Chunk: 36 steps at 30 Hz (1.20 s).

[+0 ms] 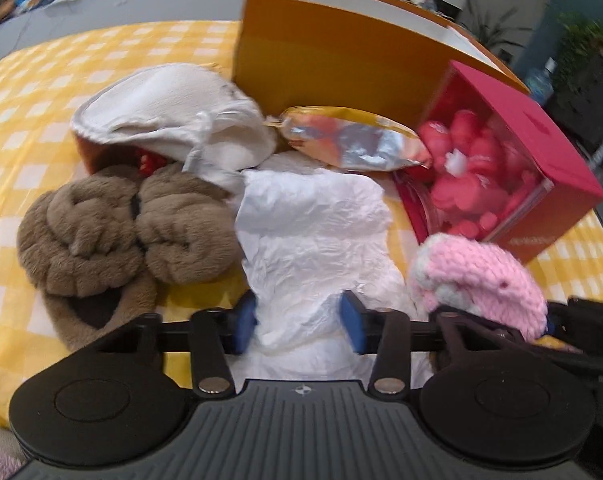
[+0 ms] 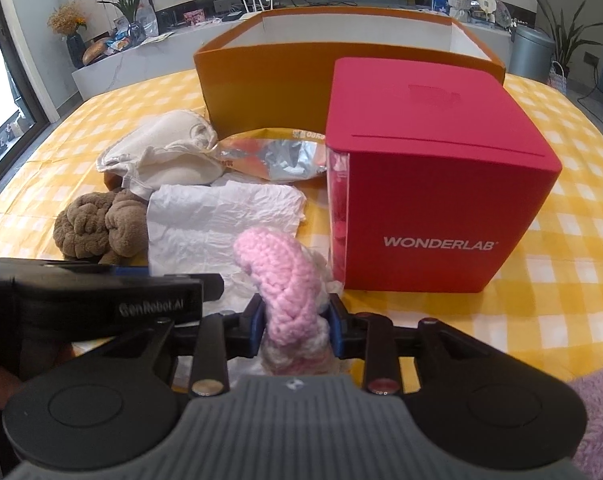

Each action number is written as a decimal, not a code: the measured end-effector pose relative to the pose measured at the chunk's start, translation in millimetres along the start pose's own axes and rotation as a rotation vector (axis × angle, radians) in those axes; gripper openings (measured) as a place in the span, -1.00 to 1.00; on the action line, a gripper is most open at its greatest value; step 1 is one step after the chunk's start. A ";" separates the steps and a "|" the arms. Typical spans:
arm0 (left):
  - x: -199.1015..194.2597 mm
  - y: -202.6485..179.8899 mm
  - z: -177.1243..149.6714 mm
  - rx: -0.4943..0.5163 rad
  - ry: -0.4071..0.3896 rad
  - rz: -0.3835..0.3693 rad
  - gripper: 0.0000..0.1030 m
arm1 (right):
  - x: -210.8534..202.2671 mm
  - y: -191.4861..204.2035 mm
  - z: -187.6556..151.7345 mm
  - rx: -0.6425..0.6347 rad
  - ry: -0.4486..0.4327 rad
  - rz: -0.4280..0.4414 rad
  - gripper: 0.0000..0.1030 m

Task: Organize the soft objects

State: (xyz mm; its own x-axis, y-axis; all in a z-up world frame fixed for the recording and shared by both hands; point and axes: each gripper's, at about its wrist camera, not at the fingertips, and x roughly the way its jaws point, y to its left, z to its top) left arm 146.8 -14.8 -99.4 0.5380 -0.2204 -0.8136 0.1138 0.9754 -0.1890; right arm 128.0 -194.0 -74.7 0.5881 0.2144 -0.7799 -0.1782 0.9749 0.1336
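My left gripper (image 1: pixel 299 326) is shut on the near end of a crumpled white plastic bag (image 1: pixel 313 232), which lies on the yellow checked cloth (image 1: pixel 41 100). My right gripper (image 2: pixel 295 326) is shut on a pink and white knitted piece (image 2: pixel 285 280); it shows at the right of the left wrist view (image 1: pixel 477 276). A brown fluffy slipper (image 1: pixel 113 240) lies left of the bag. A white cloth pouch (image 1: pixel 169 120) lies behind the slipper. The left gripper's body shows in the right wrist view at the left.
An open orange box (image 2: pixel 261 92) stands at the back. A red WONDERLAB box (image 2: pixel 437 184) with a clear side showing pink pieces (image 1: pixel 473 184) stands at the right. A foil snack bag (image 1: pixel 353 140) lies between the pouch and the red box.
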 end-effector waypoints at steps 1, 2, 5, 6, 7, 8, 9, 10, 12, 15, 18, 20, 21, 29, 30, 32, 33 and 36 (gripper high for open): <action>-0.1 -0.4 -0.1 0.003 -0.001 -0.006 -0.31 | 0.3 -0.2 0.1 0.002 0.002 0.002 -0.38; -0.7 0.4 0.0 -0.001 -0.001 -0.018 -0.58 | 0.2 0.3 0.4 0.002 0.003 0.001 -0.38; -7.8 2.3 -1.2 -0.013 -0.019 -0.059 -0.75 | -2.0 0.7 0.1 0.000 -0.001 -0.004 -0.40; -13.1 1.6 -1.8 -0.007 -0.037 -0.074 -0.75 | -3.4 -0.3 -0.1 0.005 -0.003 -0.005 -0.41; -18.9 0.4 -2.2 -0.002 -0.055 -0.089 -0.79 | -4.7 -1.4 0.0 0.008 -0.006 -0.006 -0.42; -25.6 -1.0 -2.7 0.006 -0.077 -0.100 -0.81 | -5.7 -3.1 -0.2 0.012 -0.007 -0.007 -0.43; -32.3 -2.5 -3.2 0.014 -0.095 -0.106 -0.86 | -6.4 -4.7 -0.3 0.018 -0.007 -0.007 -0.44; -39.4 -3.2 -3.9 0.020 -0.112 -0.114 -0.92 | -7.2 -6.0 -0.3 0.026 -0.006 -0.006 -0.45; -55.0 -3.4 -4.7 0.017 -0.143 -0.123 -0.97 | -9.1 -7.9 -1.0 0.036 -0.006 -0.008 -0.46; -76.9 -0.9 -6.0 -0.003 -0.186 -0.148 -0.97 | -13.9 -8.0 -3.0 0.037 -0.013 -0.008 -0.47; -94.6 0.0 -6.6 -0.012 -0.218 -0.156 -0.98 | -19.4 -5.5 -3.8 0.035 -0.024 -0.001 -0.47; -106.6 -2.2 -7.1 -0.010 -0.243 -0.167 -0.98 | -24.7 -4.1 -4.4 0.032 -0.035 0.004 -0.47; -113.2 -3.6 -6.9 -0.007 -0.259 -0.172 -0.98 | -27.8 -3.4 -4.3 0.030 -0.042 0.004 -0.47; -165.8 -8.6 7.1 -0.001 -0.365 -0.193 -0.98 | -46.1 -5.3 -7.5 0.039 -0.078 0.003 -0.47; -170.6 -7.5 7.8 -0.014 -0.362 -0.200 -0.98 | -48.6 -5.6 -7.1 0.041 -0.081 0.006 -0.47; -175.8 -3.9 6.7 -0.051 -0.347 -0.238 -0.98 | -52.8 -5.3 -7.1 0.040 -0.089 0.011 -0.47; -176.0 -2.4 6.1 -0.068 -0.336 -0.258 -0.98 | -54.0 -5.1 -7.2 0.040 -0.091 0.013 -0.47; -162.0 6.6 5.4 -0.134 -0.277 -0.331 -0.98 | -53.1 -5.1 -6.7 0.046 -0.085 0.025 -0.47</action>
State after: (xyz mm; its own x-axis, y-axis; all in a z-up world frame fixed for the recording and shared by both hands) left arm 64.9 27.4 34.1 0.6963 -0.4913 -0.5232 0.2175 0.8391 -0.4985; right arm 92.4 -210.7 -38.1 0.6490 0.2411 -0.7215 -0.1581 0.9705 0.1821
